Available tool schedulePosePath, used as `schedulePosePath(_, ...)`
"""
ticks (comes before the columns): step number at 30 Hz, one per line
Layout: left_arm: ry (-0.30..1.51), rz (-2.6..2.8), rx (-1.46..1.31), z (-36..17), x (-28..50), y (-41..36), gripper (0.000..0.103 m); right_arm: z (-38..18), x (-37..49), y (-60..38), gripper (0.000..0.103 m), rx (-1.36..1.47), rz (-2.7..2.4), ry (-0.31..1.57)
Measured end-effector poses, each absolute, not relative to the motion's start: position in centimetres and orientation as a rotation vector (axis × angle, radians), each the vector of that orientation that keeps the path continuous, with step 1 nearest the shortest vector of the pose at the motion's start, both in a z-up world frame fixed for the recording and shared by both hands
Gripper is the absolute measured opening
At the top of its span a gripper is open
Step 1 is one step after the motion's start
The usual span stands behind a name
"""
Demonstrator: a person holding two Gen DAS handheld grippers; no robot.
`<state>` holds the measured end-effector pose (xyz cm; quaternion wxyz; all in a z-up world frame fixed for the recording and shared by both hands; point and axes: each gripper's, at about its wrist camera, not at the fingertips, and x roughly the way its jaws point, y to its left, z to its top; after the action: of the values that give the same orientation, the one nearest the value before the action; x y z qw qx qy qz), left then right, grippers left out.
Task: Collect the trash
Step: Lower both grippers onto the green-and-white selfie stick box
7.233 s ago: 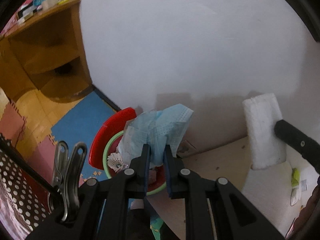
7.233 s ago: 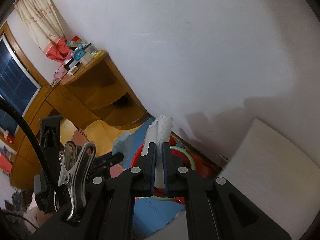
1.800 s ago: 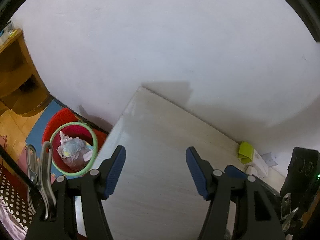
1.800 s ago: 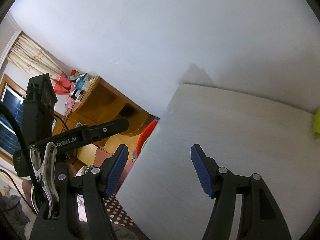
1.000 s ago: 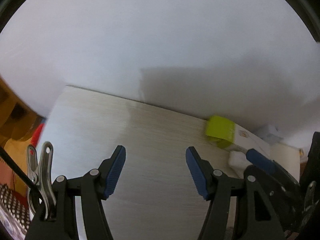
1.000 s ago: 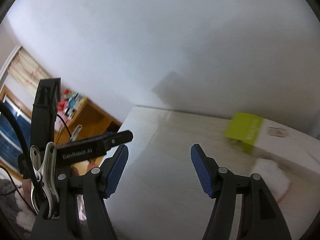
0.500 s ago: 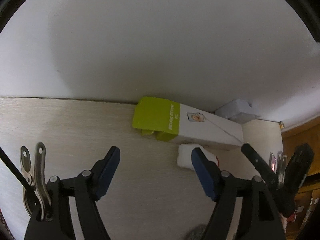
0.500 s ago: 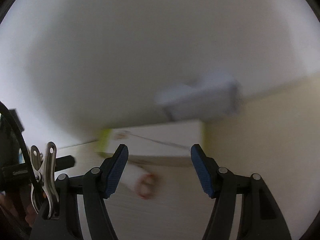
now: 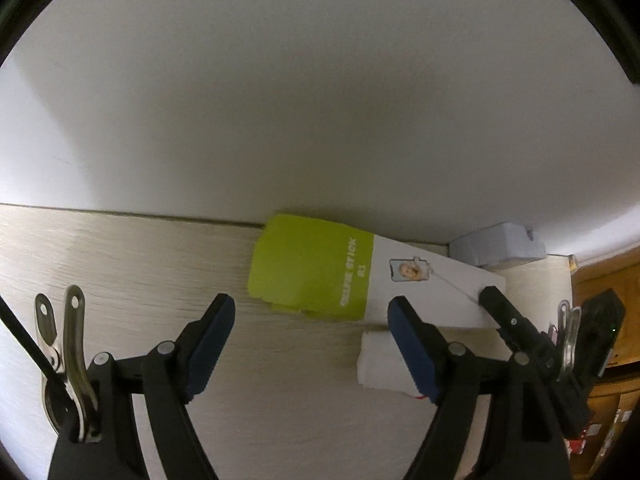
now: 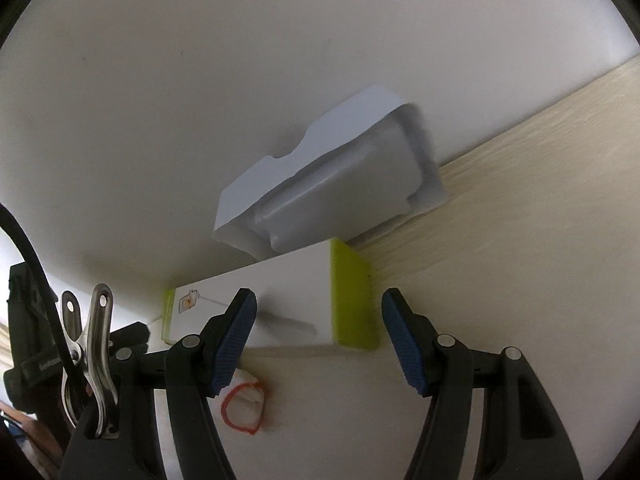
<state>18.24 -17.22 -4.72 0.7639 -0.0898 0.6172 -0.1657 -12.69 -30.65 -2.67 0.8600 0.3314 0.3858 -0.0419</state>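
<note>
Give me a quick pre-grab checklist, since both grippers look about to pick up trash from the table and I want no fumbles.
1. Left gripper empty: ok; jaws opening, nothing between them.
2. Right gripper empty and open: ok; no pad touches anything.
3. Box reachable: ok; it lies flat along the wall, its green end ahead of the left gripper.
4. Right gripper lined up on the box: ok; its other green end sits between the fingers, beyond the tips.
5. Tissue roll clear: not ok; the left gripper's right finger covers part of it.
6. White tray stable: cannot tell; it leans on the wall behind the box.
</note>
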Motion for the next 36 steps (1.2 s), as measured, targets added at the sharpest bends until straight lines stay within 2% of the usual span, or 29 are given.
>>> schedulePosePath(12, 1.372, -0.366, -0.248, -6.1, 18.6, -16.6, 0.083, -3.1, -10.3, -25.4, 0.068, 0.668, -0.046, 0.795)
schedulePosePath(18, 1.345, -0.366, -0.268, -5.1, 17.5, -15.4, 0.069, -3.7, -11.6, -25.7, 0.054, 0.768, -0.033, 0.768)
schedulePosePath(23, 1.333, -0.367, -0.265, -4.1, 16.9, -14.3, 0.061, -3.5, -12.5, -25.7, 0.026, 0.799, -0.049, 0.723)
schedulePosePath(25, 1.325, -0.377, -0.255, -3.7, 16.8, -14.3, 0.060, -3.4, -12.9, -25.5, 0.022, 0.813, -0.053, 0.714)
schedulePosePath(36, 1.317, -0.417, -0.219, -2.8, 15.0, -15.9, 0.058, -4.7, -15.0, -23.2, 0.021, 0.907, -0.063, 0.672)
